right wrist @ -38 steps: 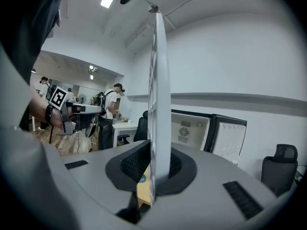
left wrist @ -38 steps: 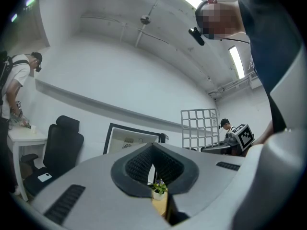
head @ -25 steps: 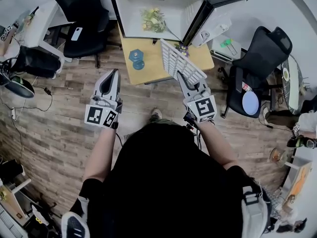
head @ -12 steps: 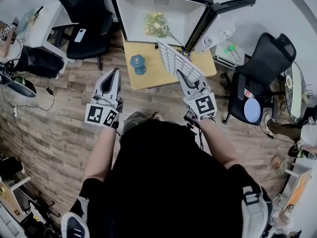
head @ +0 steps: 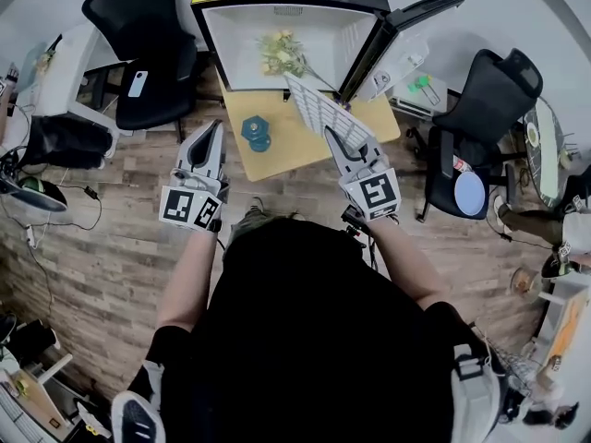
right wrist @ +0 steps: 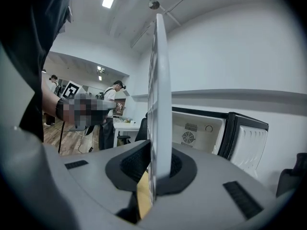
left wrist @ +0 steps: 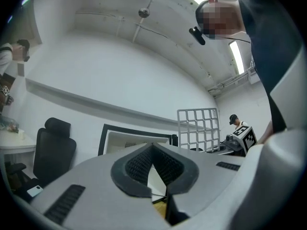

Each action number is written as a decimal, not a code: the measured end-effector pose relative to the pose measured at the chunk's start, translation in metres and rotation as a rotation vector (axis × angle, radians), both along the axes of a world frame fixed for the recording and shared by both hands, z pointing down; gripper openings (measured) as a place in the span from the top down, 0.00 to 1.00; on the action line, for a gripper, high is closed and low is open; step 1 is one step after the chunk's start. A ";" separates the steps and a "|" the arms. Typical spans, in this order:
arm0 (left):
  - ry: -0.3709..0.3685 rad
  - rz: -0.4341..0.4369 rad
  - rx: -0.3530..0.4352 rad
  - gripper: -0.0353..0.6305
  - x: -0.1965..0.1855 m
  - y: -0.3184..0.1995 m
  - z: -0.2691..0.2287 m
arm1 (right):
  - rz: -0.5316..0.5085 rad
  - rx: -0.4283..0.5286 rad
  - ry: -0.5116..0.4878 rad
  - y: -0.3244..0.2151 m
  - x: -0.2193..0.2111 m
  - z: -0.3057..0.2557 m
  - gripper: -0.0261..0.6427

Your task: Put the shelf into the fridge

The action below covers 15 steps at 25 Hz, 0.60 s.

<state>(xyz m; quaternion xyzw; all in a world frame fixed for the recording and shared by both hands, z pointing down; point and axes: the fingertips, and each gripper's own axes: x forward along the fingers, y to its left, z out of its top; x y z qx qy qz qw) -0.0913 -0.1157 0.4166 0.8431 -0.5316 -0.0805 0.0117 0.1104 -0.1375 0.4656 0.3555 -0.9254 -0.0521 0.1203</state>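
A white wire grid shelf stands on edge, tilted, over the low wooden table in front of the open fridge. My right gripper is shut on the shelf's near edge. In the right gripper view the shelf rises edge-on from between the jaws, with the fridge beyond it. My left gripper hangs to the left of the table, shut and empty. From the left gripper view I see the shelf to the right and the fridge ahead.
The fridge door swings open to the right. Yellow flowers lie inside the fridge. A blue object sits on the table. Black office chairs stand at the left and right. The floor is wood plank.
The person has come a little closer to the fridge. The right gripper has carried the shelf slightly left and toward the opening. The left gripper stays shut at the table's left.
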 end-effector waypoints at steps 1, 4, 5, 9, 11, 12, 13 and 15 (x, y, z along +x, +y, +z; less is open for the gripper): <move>0.001 0.011 0.002 0.92 -0.002 -0.005 -0.001 | 0.010 -0.002 -0.002 -0.002 -0.002 -0.002 0.90; 0.005 0.042 0.003 0.92 -0.005 -0.022 -0.004 | 0.034 0.004 -0.010 -0.012 -0.008 -0.006 0.90; 0.006 0.053 0.004 0.92 -0.005 -0.027 -0.005 | 0.043 0.010 -0.012 -0.015 -0.009 -0.008 0.90; 0.009 0.094 -0.002 0.92 -0.006 -0.042 -0.005 | 0.088 0.000 -0.015 -0.024 -0.011 -0.010 0.90; 0.011 0.114 -0.006 0.92 -0.006 -0.049 -0.005 | 0.104 -0.008 -0.031 -0.029 -0.012 -0.011 0.90; 0.011 0.122 -0.007 0.92 -0.006 -0.053 -0.006 | 0.112 -0.013 -0.046 -0.032 -0.013 -0.012 0.90; 0.011 0.129 -0.008 0.92 -0.006 -0.055 -0.006 | 0.122 -0.019 -0.065 -0.035 -0.012 -0.014 0.90; 0.012 0.138 -0.010 0.92 -0.007 -0.059 -0.006 | 0.146 -0.042 -0.117 -0.041 -0.012 -0.017 0.90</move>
